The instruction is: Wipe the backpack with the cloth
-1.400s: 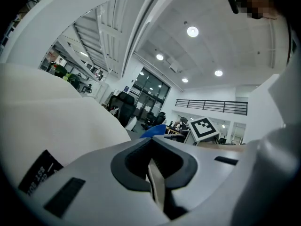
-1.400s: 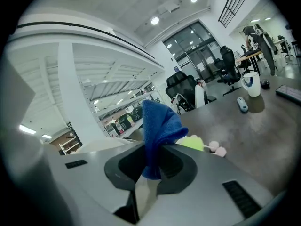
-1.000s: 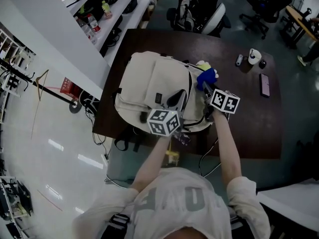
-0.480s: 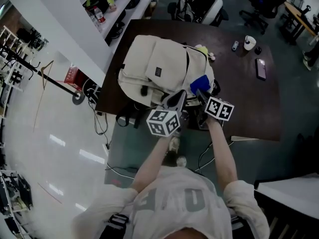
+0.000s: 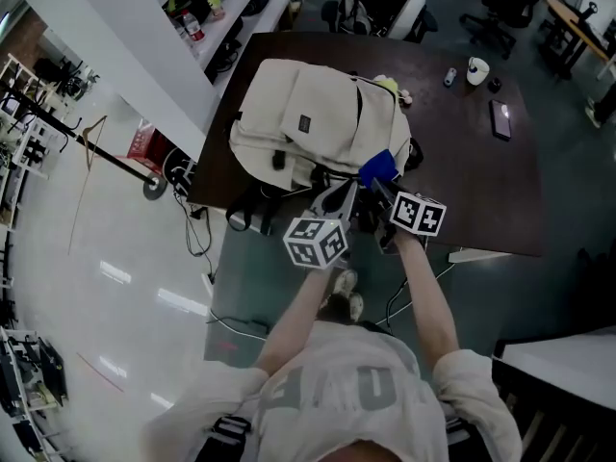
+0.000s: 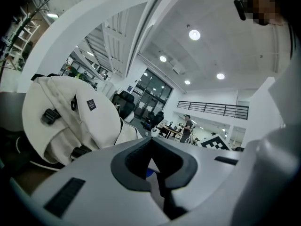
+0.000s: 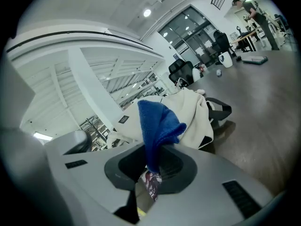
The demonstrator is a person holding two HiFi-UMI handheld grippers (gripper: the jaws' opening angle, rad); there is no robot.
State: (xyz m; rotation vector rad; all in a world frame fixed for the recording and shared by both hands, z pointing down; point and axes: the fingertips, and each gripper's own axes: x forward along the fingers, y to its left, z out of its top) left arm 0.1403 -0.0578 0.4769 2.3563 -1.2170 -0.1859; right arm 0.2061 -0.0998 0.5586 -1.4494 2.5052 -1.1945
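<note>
**Cloth gripped in right tool at backpack's near-right side**

Carrier: a dark brown surface (image 5: 472,191).

Backpack (image 5: 313,114): cream-coloured, lying on the left part of the surface and reaching to its left edge and near edge. Dark straps hang over the near edge. In the left gripper view the backpack (image 6: 70,121) fills the left side, with a small dark label on its fabric.

Cloth (image 5: 378,167): blue, at the backpack's near-right side, close to the near edge of the surface. In the right gripper view the cloth (image 7: 157,121) stands up out of the jaws, with the backpack (image 7: 197,114) directly behind it. Contact between cloth and backpack cannot be confirmed.

Right tool (image 5: 379,187): jaws clamped on the lower end of the cloth, as seen in its own view (image 7: 150,171).

Left tool (image 5: 339,196): just beside the right tool, over the backpack's near edge. Its jaws (image 6: 154,166) are closed together, with nothing held between them.

Other items: a phone (image 5: 500,119) and a small white object (image 5: 478,69) lie towards the far-right corner, well apart from the backpack.
</note>
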